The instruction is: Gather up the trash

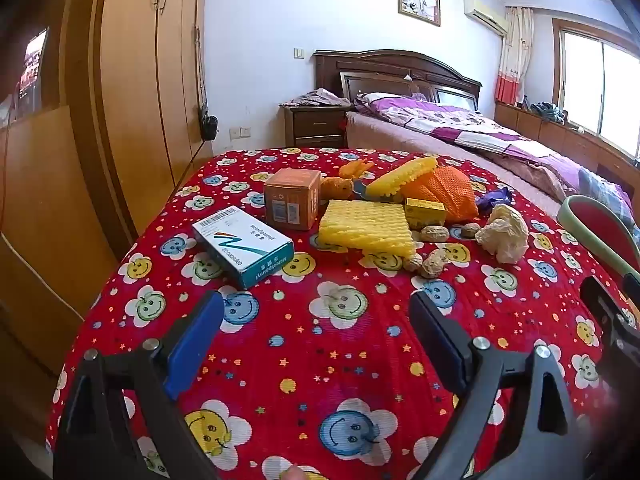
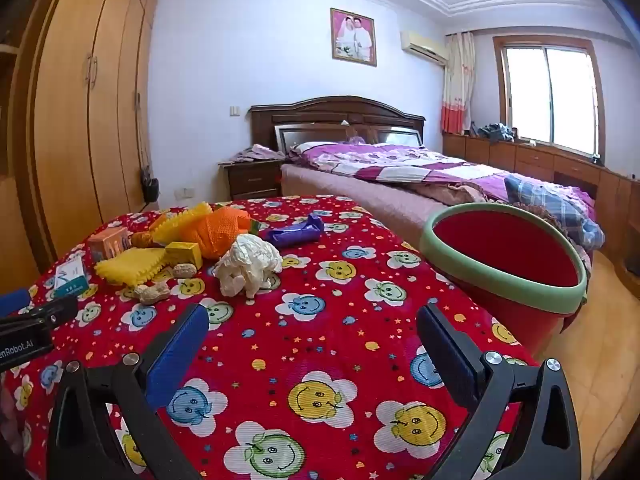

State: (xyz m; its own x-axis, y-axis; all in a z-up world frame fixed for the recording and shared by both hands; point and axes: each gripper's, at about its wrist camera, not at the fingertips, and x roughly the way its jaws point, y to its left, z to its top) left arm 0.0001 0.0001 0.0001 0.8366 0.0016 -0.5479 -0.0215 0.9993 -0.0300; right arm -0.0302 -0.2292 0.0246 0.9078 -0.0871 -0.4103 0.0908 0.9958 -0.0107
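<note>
Trash lies on a table with a red smiley cloth: a white and teal medicine box, an orange box, yellow foam net, orange foam net, a small yellow box, crumpled white paper, a purple wrapper and peanut shells. A red bin with a green rim stands at the table's right edge. My left gripper is open and empty, in front of the pile. My right gripper is open and empty, left of the bin.
A bed with purple bedding lies beyond the table. A wooden wardrobe stands on the left, a nightstand by the bed. The left gripper's body shows at the left edge of the right wrist view.
</note>
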